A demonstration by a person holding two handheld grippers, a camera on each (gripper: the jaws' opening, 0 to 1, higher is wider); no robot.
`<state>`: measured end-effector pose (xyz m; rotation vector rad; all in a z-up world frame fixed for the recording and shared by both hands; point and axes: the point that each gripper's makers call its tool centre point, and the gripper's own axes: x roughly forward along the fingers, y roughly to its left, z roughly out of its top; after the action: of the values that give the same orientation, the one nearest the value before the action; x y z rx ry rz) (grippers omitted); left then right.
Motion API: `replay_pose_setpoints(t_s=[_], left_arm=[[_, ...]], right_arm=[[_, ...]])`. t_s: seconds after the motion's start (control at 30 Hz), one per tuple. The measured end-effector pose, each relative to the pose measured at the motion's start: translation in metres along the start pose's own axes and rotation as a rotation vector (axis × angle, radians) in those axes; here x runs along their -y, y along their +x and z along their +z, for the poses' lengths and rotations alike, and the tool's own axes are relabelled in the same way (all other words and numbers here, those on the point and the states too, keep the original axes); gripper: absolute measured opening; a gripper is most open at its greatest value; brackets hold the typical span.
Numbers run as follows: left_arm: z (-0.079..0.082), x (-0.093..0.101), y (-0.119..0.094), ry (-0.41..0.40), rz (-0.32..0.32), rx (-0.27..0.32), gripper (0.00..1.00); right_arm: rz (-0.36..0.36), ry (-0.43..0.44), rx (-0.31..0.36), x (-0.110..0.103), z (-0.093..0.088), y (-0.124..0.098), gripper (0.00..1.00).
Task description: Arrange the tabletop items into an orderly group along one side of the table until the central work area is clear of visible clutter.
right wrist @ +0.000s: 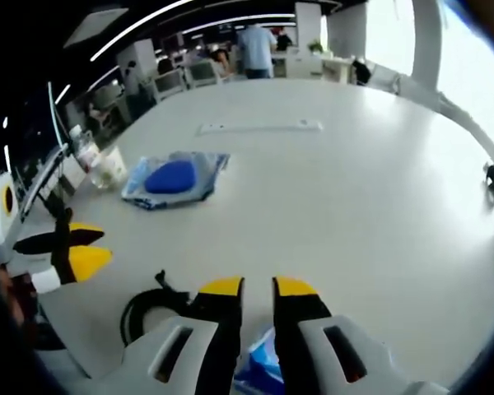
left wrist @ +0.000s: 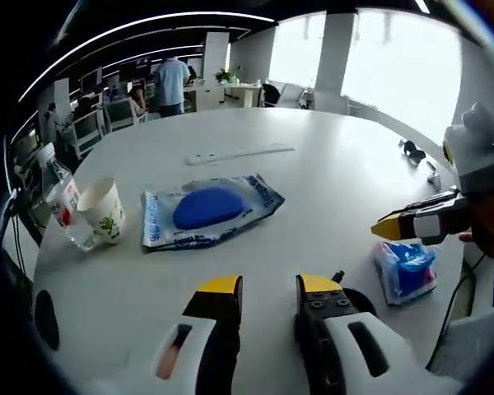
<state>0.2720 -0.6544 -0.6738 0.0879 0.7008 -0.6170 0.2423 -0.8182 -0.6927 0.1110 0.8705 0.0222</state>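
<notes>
Jaws of the left hand-held gripper [left wrist: 267, 288] rose from the bottom of the left gripper view with a narrow gap between their yellow tips and nothing held between them, poised over bare white desk [left wrist: 337, 164]. A black rounded object [left wrist: 356, 298] lay just beside the right jaw, partly hidden by it. Near to the right, a small blue packet [left wrist: 405, 271] in clear wrap lay close to the desk edge, and the right hand-held gripper [left wrist: 393, 228] came in from the right just above it, its yellow tip pointing inward.

In the right gripper view, the right hand-held gripper [right wrist: 255, 286] showed its own jaws close together with a slim gap; a bit of blue packet [right wrist: 259, 370] showed low between them, but whether it was gripped could not be told. A black cable loop [right wrist: 144, 311] lay just left of those jaws.

Farther out, toward the desk's middle, a blue-and-white wipes pack [left wrist: 207, 210] lay flat. To its left stood a paper cup [left wrist: 104, 211] with a green print, touching or just beside a clear plastic bottle [left wrist: 64, 202] with a red label. Beyond the pack, a long white strip [left wrist: 240, 153] lay flat. Small dark items [left wrist: 413, 151] sat near the far right edge. Past the desk, a person [left wrist: 171, 84] in a blue shirt stood among office workstations.
</notes>
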Motion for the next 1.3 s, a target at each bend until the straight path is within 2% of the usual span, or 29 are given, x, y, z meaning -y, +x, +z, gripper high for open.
replay_pose_setpoints(t_s=[0.53,0.83,1.07,1.3], left_arm=[[-0.004,0.046,0.001,0.042,-0.076,-0.007,0.24],[-0.005,0.062,0.001,0.074,-0.107,-0.011,0.24],[-0.011,0.082,0.006,0.095,-0.156,-0.031,0.24],[-0.009,0.1,0.01,0.126,-0.19,-0.034,0.24]], right_arm=[[-0.039,0.062,0.015,0.024,-0.019,-0.026,0.11],[-0.063,0.096,0.012,0.036,-0.034,-0.038,0.11],[-0.08,0.131,0.022,0.049,-0.037,-0.048,0.11],[-0.108,0.17,0.035,0.064,-0.043,-0.058,0.11]])
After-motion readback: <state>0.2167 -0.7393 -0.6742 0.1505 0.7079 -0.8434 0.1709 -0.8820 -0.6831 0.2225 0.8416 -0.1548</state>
